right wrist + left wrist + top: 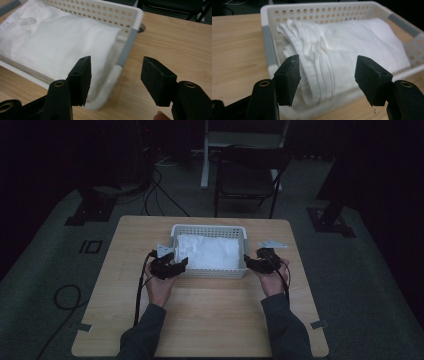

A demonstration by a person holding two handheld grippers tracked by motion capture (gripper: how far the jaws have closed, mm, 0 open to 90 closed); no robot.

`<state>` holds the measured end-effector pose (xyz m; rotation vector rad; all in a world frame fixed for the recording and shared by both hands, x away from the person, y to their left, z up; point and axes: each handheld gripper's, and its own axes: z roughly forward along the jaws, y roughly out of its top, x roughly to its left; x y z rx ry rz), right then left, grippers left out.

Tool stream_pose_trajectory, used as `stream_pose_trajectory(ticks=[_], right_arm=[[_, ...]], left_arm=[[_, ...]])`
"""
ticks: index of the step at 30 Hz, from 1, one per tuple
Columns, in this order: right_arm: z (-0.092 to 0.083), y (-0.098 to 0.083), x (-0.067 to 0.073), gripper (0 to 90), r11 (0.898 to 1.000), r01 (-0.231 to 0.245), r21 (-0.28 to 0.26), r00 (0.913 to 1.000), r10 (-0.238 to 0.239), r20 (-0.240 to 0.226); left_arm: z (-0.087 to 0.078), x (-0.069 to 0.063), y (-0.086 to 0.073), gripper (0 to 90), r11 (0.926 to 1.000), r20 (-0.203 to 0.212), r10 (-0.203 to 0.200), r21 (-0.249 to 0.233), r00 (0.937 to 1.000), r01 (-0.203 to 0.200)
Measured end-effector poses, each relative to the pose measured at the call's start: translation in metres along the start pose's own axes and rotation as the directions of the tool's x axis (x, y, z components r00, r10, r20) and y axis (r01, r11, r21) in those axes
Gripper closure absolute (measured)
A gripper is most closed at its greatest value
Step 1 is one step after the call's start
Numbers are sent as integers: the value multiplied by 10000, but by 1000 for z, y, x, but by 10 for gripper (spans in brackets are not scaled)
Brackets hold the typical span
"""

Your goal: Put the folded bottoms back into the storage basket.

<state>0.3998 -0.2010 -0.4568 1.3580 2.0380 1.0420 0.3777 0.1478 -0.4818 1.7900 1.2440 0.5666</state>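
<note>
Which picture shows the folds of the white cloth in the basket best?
The left gripper view: the white cloth is close, and its stacked folded edges show clearly. The right gripper view shows the cloth's smooth top. The high view shows it small and pale in the basket.

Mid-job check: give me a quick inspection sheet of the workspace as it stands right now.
Surface: wooden table, bare around the basket.
Job's things: white perforated basket at the table's far middle; folded white cloth lying inside it.
Clutter: nothing seen on the table.
Grippers: left hand-held gripper at the basket's near left corner, jaws open; right hand-held gripper at its near right corner, jaws open; neither holds anything.
Cables: gripper cable trails across the table; loose cables on the floor.
Surroundings: dark room, folding chair behind the table.
</note>
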Motion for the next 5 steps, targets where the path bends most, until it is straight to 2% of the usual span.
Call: stream_pose_trajectory(ticks=[2, 5], right_arm=[[-3, -6, -6, 417, 9999, -114, -18, 9999, 114, 93], [-4, -14, -14, 417, 9997, -259, 23, 9993, 258, 266]], left_arm=[[-4, 1, -6, 363, 9999, -129, 159, 33, 9998, -158], [-8, 6, -14, 358, 10000, -276, 60, -64, 9996, -62]])
